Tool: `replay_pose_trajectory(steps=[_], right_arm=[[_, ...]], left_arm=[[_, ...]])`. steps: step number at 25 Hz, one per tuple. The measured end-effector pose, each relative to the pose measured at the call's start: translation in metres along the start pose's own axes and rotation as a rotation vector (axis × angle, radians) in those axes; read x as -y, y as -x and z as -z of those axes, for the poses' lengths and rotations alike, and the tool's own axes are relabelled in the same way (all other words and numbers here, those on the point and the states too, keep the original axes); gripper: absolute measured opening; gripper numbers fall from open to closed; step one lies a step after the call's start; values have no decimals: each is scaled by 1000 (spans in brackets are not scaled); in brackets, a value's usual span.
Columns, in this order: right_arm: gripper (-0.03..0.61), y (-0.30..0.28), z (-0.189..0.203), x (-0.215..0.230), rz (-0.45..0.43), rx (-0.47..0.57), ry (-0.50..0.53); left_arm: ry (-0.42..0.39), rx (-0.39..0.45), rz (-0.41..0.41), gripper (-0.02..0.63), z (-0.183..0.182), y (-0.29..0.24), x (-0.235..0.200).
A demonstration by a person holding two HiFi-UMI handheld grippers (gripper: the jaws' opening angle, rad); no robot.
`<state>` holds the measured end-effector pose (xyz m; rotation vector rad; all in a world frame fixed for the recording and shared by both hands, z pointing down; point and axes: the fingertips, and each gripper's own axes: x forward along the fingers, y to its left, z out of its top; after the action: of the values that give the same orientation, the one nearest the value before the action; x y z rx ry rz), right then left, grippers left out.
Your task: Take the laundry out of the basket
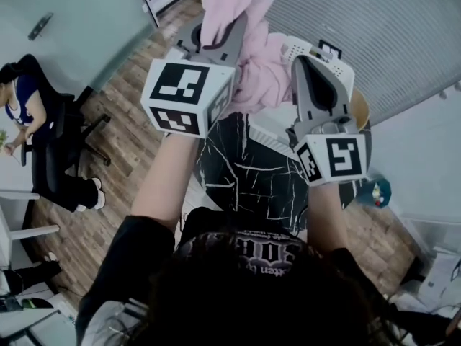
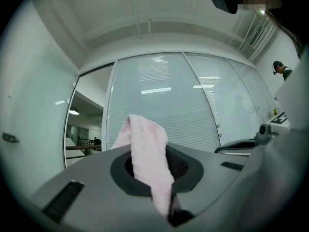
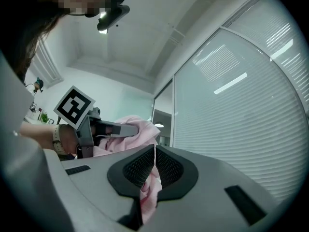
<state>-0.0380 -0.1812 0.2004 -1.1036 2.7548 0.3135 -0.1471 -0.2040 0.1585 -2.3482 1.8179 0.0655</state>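
Observation:
A pink garment (image 1: 248, 45) is held up in the air between both grippers. My left gripper (image 1: 225, 26) is shut on one part of it; in the left gripper view the pink cloth (image 2: 149, 156) sticks up from between the closed jaws. My right gripper (image 1: 306, 67) is shut on another part, and pink cloth (image 3: 149, 195) shows pinched low between its jaws. In the right gripper view the left gripper (image 3: 113, 129) hangs to the left with the garment (image 3: 128, 139) bunched around it. A white laundry basket (image 1: 306, 49) peeks out behind the garment, mostly hidden.
A person (image 1: 29, 114) sits on an office chair at the left, on the wood floor (image 1: 137, 99). Frosted glass walls with blinds (image 1: 374, 27) stand ahead. A dark patterned cloth (image 1: 248, 171) hangs below the grippers. A teal object (image 1: 378, 192) lies at the right.

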Motion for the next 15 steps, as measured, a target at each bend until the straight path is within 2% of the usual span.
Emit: replay_pose_trajectory(steps=[9,15], right_arm=[[29,-24,-2,-50,-123,24,-36],[29,-32,6,-84,-189,12,-56]], left_arm=[[-6,11,-136,34,-8,58,-47],[-18,-2,-214,32,2,97,-68]])
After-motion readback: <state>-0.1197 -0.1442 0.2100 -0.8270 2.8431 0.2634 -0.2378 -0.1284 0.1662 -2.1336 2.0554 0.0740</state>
